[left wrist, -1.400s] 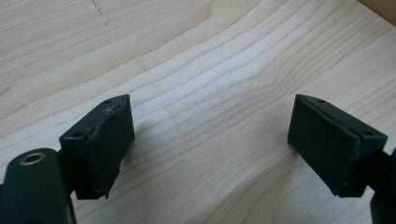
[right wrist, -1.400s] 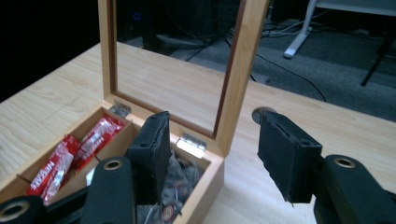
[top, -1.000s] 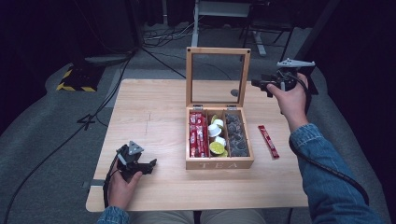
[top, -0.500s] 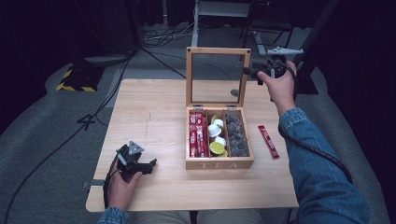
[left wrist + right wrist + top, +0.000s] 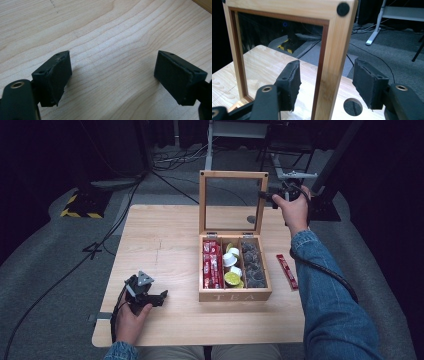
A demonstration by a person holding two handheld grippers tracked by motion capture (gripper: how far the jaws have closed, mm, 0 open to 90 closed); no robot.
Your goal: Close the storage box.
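High view first: your right hand-held gripper is up at the raised lid of the tea box, level with the lid's right-hand frame post near its top — and its jaws have just been opening. In the right gripper view you can see that post standing between the two black pads, with a gap on either side: the jaws are fairly wide and not pressing on the wood, so nothing is gripped. The lid stands upright on its hinges at the back edge of the box, its pane showing the floor behind. The box itself sits on the table, right of centre, its front marked TEA and its three compartments open to view: red packets on the left, small cups and a lime-green piece in the middle, dark sachets on the right. One more red stick packet lies flat on the table just right of the box, beside your denim sleeve. Your left hand-held gripper rests low at the near left of the table, well apart from the box — in the left gripper view its jaws stand wide with only bare wood grain between them.
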